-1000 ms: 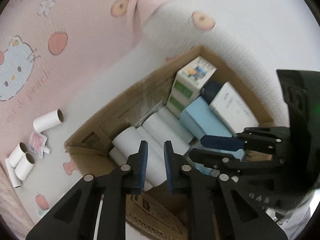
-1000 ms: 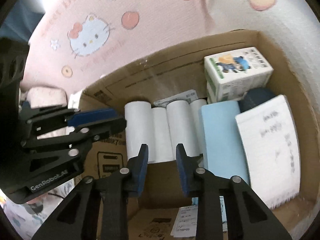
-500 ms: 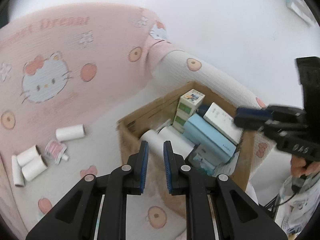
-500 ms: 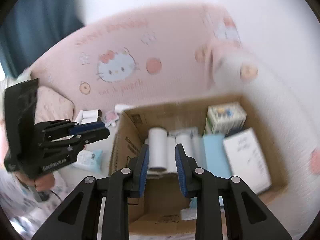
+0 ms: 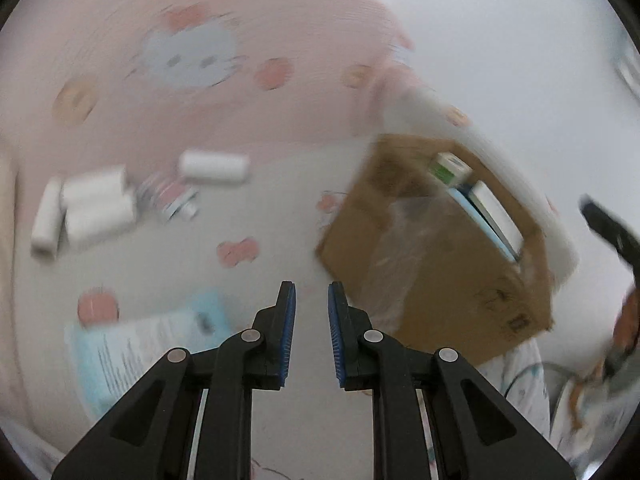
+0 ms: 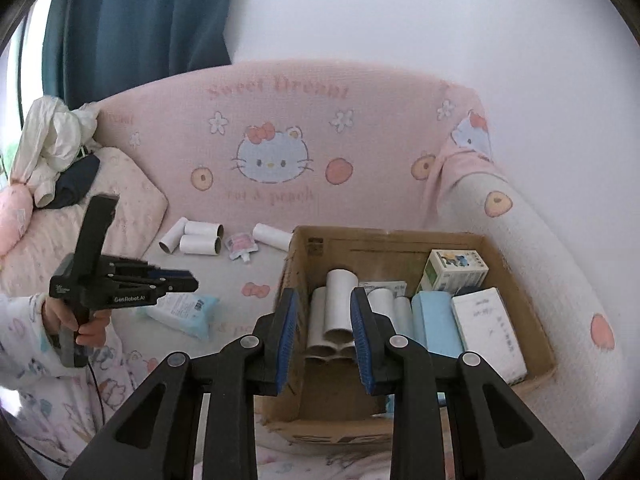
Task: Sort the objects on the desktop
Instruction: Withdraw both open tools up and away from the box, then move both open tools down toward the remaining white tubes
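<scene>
Inside the cardboard box (image 6: pixel 536 364), on the white seat of a pink cat-print sofa (image 6: pixel 280 128), several white paper tubes (image 6: pixel 340 304) lie side by side along the left wall, their open ends toward the right wrist camera. Next to them sit a light blue pack (image 6: pixel 436 320) and a white carton (image 6: pixel 488 332), and a small printed box (image 6: pixel 456 272) with a green side stands in the far right corner.

Outside the box, three loose tubes (image 6: pixel 196 238) lie bunched near the sofa back, a small pink pouch (image 6: pixel 239 246) just beside them and a fourth tube (image 6: pixel 272 235) between the pouch and the box. A pale blue wipes pack (image 6: pixel 184 312) lies nearer, on the seat.

The right gripper (image 6: pixel 324 340) hangs above the box's near left part, its blue pads slightly spread with nothing between them. Its view alone shows the blue curtain (image 6: pixel 132 20), the pillow (image 6: pixel 132 200) with clothes heaped on it, and a hand (image 6: pixel 86 326) holding the left gripper (image 6: pixel 180 280) over the seat beside the wipes pack; from this side its gap cannot be seen.

The left wrist view is smeared by motion. It shows the left gripper (image 5: pixel 312 312) with a narrow gap that is widening, empty, over the bare seat, the wipes pack (image 5: pixel 148 340) to its left and the box's outer wall (image 5: pixel 452 280) to its right.
</scene>
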{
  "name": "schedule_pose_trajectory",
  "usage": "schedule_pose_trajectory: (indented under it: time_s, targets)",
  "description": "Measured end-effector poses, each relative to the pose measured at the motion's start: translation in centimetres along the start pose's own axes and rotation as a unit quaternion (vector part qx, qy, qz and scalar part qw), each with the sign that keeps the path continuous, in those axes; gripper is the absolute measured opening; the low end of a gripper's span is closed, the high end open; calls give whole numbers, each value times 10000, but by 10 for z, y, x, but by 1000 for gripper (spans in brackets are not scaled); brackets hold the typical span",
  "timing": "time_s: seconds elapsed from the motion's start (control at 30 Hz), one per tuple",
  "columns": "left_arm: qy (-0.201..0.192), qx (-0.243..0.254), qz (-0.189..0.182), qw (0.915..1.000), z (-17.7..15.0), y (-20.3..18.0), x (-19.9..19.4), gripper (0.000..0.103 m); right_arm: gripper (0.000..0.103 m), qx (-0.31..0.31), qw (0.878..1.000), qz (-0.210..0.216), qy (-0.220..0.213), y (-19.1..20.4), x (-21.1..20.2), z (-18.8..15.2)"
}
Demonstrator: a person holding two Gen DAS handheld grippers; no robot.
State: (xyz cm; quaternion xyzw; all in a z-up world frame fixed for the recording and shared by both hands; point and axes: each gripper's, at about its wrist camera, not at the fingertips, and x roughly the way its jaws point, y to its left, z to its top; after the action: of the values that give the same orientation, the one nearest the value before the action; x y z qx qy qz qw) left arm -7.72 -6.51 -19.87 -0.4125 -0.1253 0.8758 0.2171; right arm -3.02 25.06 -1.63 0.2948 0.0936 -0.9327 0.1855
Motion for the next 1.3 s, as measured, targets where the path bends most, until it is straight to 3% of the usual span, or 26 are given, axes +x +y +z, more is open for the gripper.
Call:
schedule_pose_trajectory:
  time_s: [0.13, 0.23, 0.3, 0.37, 0.53, 0.6, 0.77, 0.93, 1.03, 1.07, 1.13, 1.23, 1.3]
  targets:
    - [-250, -1090, 71, 9937, -20, 53, 2, 20, 24, -255, 9991, -285, -180, 30, 1, -17]
    - [-182, -1655, -190, 9859, -17, 78, 4, 25, 24, -663, 9967, -340, -330, 62, 0, -20]
    - [-280, -1836, -276, 9822, -12, 90, 2, 32, 24, -1049, 9926, -451, -407, 87, 5, -19]
    - [-391, -1996, -123, 9790, -11, 102, 0, 40, 24, -1394, 9876, -544, -475, 112, 14, -17]
    - [-505, -2464, 135, 9678, -9, 129, 0, 55, 24, -1849, 9807, -251, -585, 158, 51, -6]
    - [-571, -2774, 77, 9590, -11, 141, -3, 66, 24, -1869, 9802, -78, -642, 169, 65, -1]
    - [-1030, -3503, -94, 9309, -15, 173, -21, 70, 24, -1813, 9817, 249, -526, 188, 110, 9]
    - [-1429, -4066, -95, 9023, -20, 200, -33, 71, 24, -1635, 9845, 619, -119, 197, 152, 12]
    - [-1545, -4229, -56, 8929, -18, 210, -36, 71, 29, -1448, 9861, 816, 75, 196, 175, 14]
    - [-1551, -4226, -38, 8929, -15, 213, -35, 71, 33, -1400, 9868, 803, 140, 196, 182, 15]
    - [-1480, -4119, 93, 8991, -5, 213, -32, 71, 55, -1252, 9877, 904, 252, 192, 196, 19]
    - [-1371, -3706, 255, 9183, 14, 206, -28, 71, 64, -797, 9896, 1179, 210, 182, 212, 26]
    - [-1196, -3558, 124, 9268, 21, 204, -24, 71, 67, -623, 9894, 1269, 341, 179, 229, 32]
